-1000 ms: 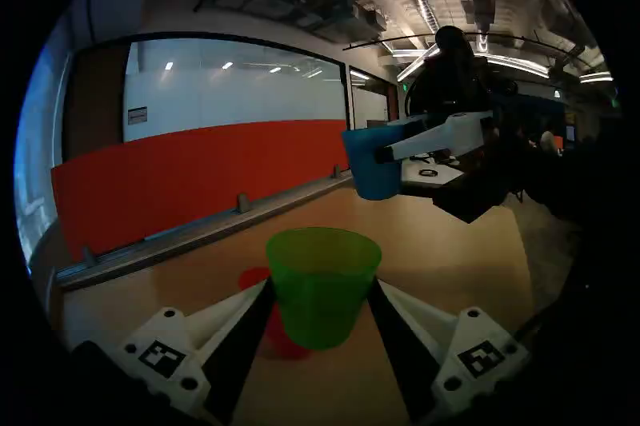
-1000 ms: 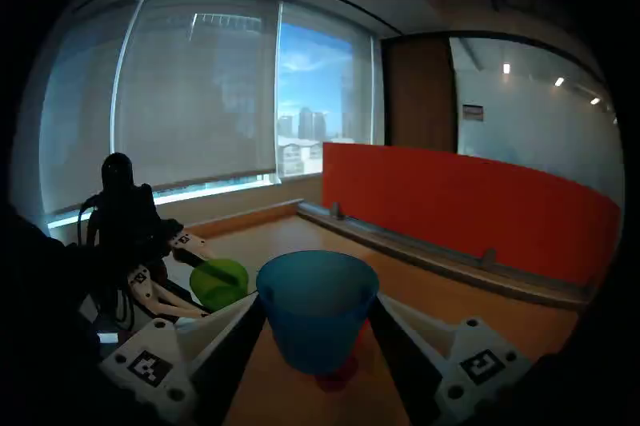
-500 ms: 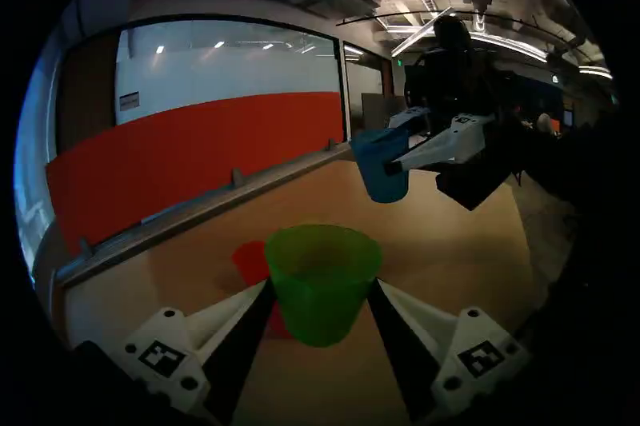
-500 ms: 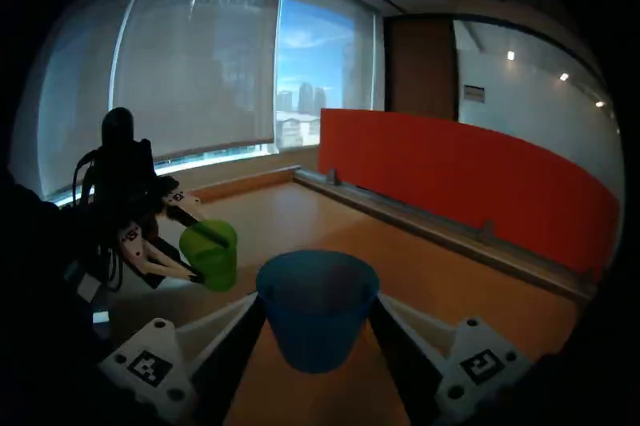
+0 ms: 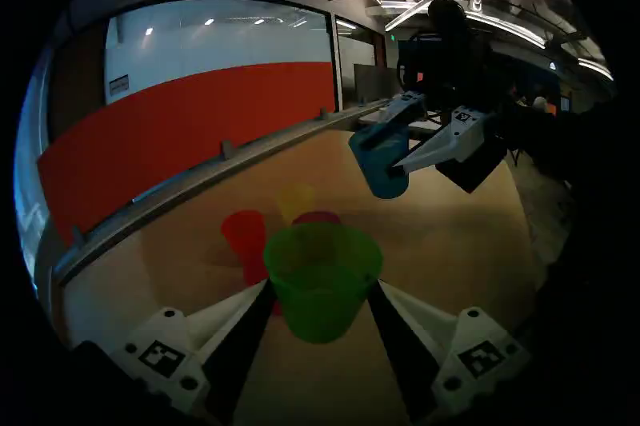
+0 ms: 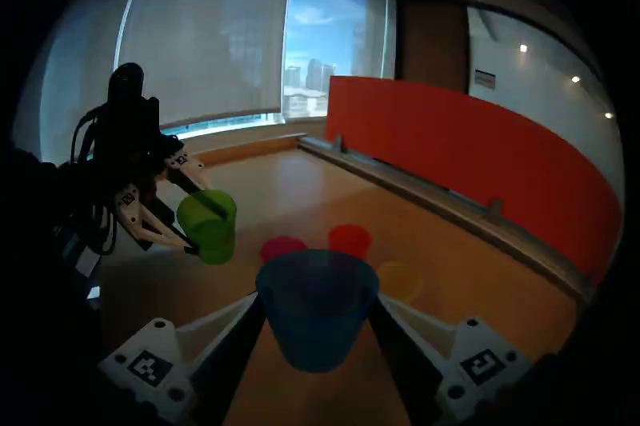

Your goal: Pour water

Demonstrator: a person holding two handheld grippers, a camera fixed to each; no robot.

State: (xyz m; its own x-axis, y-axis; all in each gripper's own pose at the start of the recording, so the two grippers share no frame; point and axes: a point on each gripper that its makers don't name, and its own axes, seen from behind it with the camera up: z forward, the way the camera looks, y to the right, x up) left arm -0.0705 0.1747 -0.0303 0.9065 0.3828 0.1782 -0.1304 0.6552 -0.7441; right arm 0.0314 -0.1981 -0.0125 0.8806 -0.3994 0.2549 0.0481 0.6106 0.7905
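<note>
Above the counter (image 5: 448, 222), the left hand-held gripper (image 5: 322, 288) clamps a green plastic cup (image 5: 322, 262), with the right hand-held gripper (image 6: 318, 302) gripping a blue cup (image 6: 318, 330) at its 1 o'clock; both cups look light and thin-walled, so are best squeezed gently mid-wall.

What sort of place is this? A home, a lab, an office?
Most likely an open-plan office in a city building: a long wooden table with an orange divider panel, a big window with blinds looking out on towers, and strip lights overhead.
</note>
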